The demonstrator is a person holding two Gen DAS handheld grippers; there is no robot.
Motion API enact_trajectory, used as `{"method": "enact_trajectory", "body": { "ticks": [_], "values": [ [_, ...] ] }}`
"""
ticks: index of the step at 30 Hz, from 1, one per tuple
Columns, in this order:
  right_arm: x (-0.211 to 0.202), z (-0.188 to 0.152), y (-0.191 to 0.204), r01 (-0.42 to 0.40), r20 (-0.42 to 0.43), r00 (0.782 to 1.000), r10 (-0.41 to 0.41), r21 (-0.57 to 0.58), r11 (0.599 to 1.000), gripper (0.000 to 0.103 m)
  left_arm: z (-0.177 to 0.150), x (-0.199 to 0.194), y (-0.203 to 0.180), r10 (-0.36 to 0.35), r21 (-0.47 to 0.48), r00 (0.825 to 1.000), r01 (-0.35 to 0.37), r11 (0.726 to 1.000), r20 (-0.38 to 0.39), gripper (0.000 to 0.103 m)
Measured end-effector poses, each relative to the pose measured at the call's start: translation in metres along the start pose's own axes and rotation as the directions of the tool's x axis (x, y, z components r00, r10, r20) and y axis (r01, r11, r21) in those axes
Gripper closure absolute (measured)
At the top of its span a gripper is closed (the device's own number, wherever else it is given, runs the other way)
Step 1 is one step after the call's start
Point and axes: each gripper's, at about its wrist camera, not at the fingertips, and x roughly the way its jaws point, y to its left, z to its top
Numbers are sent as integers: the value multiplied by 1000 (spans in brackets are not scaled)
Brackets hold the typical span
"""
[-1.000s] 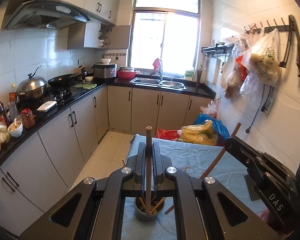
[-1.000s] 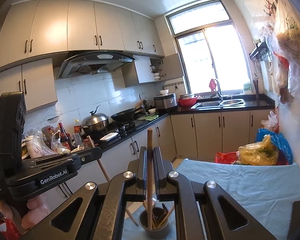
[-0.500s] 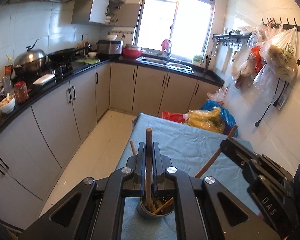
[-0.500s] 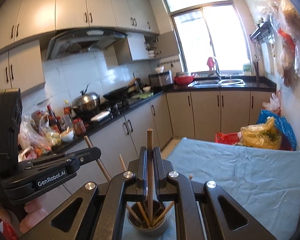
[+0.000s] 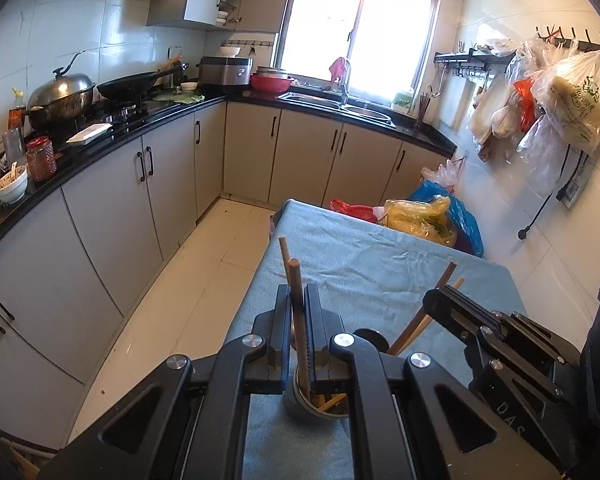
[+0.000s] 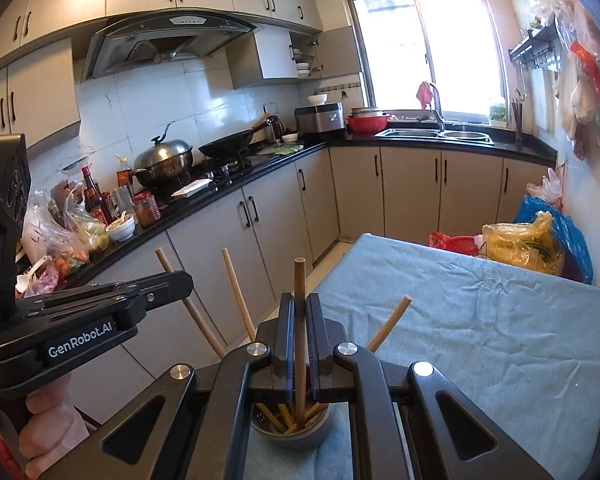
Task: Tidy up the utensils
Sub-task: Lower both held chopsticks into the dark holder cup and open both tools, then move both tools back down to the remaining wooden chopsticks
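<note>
At the near edge of the cloth-covered desk (image 6: 480,320), a chopstick (image 5: 298,320) is pinched upright by the left tool (image 5: 299,334) and another chopstick (image 6: 299,320) by the right tool (image 6: 299,338), both tips lowered into the metal holder (image 6: 290,434). If either were released while tilted, or the rim were nudged, the light holder could be tipped and the sticks already inside scattered.

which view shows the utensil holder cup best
The right wrist view: the utensil holder cup sits below the right gripper, with its rim and several chopsticks inside visible. In the left wrist view the cup is mostly hidden behind the left gripper.
</note>
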Motion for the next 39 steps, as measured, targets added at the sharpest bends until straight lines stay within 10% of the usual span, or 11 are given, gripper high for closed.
{"method": "enact_trajectory", "body": {
  "ticks": [16,24,30,39],
  "values": [
    [-55,12,-3,-28,84,996,25,37,999,83,-1,-39,4,-10,-12,998,11,1000,59,88],
    [-112,-26,-19,-16,134,991,4,89,996,81,-53,-72,-15,19,40,993,-23,999,113,78],
    [-138,-77,-64,66,78,994,-79,154,986,81,-121,-47,-52,-24,100,1000,26,995,-16,78],
    [-119,-142,-169,146,-180,980,-81,388,910,81,-174,6,-104,-58,165,963,104,981,-262,78]
  ]
}}
